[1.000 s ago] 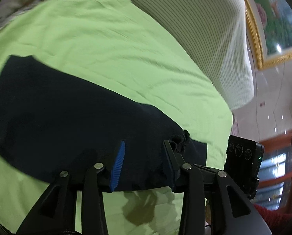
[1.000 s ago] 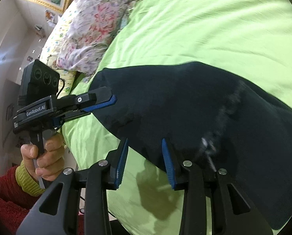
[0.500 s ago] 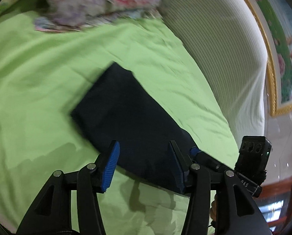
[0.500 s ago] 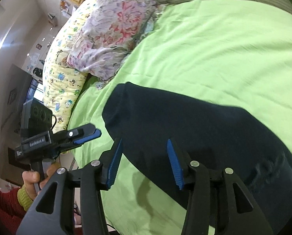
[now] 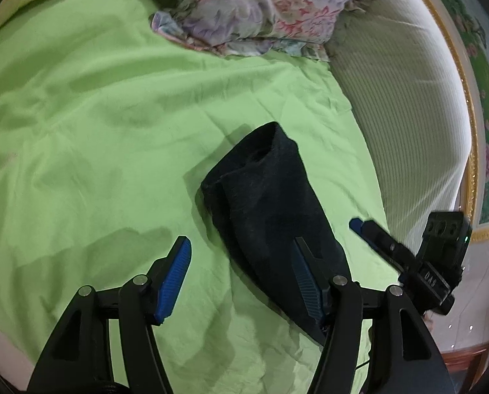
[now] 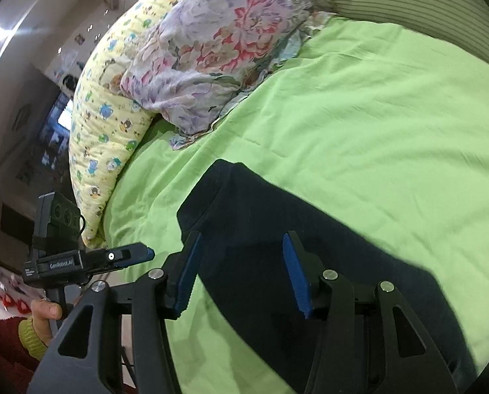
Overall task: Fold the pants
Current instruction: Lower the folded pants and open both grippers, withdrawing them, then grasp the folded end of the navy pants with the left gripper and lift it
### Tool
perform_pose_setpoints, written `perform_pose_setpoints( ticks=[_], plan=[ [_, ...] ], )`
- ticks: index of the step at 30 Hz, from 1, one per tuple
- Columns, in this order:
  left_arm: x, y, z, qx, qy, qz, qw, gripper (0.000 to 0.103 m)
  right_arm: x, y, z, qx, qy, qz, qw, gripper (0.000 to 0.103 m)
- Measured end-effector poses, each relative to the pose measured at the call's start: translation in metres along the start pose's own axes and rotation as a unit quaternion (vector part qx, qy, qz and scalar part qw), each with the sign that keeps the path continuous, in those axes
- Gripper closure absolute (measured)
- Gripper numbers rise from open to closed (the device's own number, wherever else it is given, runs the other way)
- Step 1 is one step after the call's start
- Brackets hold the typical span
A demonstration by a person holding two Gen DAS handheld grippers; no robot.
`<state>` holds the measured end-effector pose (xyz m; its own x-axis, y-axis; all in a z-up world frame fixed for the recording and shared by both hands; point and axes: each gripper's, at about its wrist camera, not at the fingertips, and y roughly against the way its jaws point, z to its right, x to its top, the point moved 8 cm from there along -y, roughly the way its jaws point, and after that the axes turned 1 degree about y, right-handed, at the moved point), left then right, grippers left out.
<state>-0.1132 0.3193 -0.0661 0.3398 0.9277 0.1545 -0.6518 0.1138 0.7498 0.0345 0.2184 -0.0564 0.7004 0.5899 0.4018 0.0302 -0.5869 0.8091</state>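
Across the green bedsheet (image 5: pixel 96 105) we see the dark pants (image 5: pixel 270 203) lying folded into a long narrow strip, well apart from the floral pillow (image 6: pixel 211 49) and the yellow cartoon pillow (image 6: pixel 109 124) at the far edge. Our left gripper (image 5: pixel 241 279) and right gripper (image 6: pixel 241 275) both hover over the pants' near end, jaws spread apart and empty.

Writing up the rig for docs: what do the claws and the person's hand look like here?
Both the left claw and the right claw are black, with angular linkage arms, silver pivot bolts and ribbed blue pads. A boxy black module with three round lenses sits on top, with a thin cable. White lettering marks the side. The hand is bare, with a yellow-green cuff under a red sleeve.
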Motion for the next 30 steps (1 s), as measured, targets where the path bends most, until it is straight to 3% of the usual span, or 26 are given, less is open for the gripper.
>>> perform_pose_setpoints(
  ticks=[8, 17, 30],
  plan=[
    [-0.004, -0.033, -0.009, 0.007, 0.040, -0.022, 0.9989, 0.038, 0.026, -0.036, 0.004, 0.004, 0.046, -0.052, 0.998, 0.051],
    [0.000, -0.061, -0.012, 0.018, 0.055, -0.035, 0.9977, 0.038, 0.038, -0.085, -0.001, 0.025, 0.119, -0.136, 0.983, 0.051],
    [0.014, -0.079, -0.010, 0.021, 0.056, -0.016, 0.9981, 0.039, 0.042, -0.121, -0.006, 0.050, 0.169, -0.186, 0.967, 0.054]
  ],
)
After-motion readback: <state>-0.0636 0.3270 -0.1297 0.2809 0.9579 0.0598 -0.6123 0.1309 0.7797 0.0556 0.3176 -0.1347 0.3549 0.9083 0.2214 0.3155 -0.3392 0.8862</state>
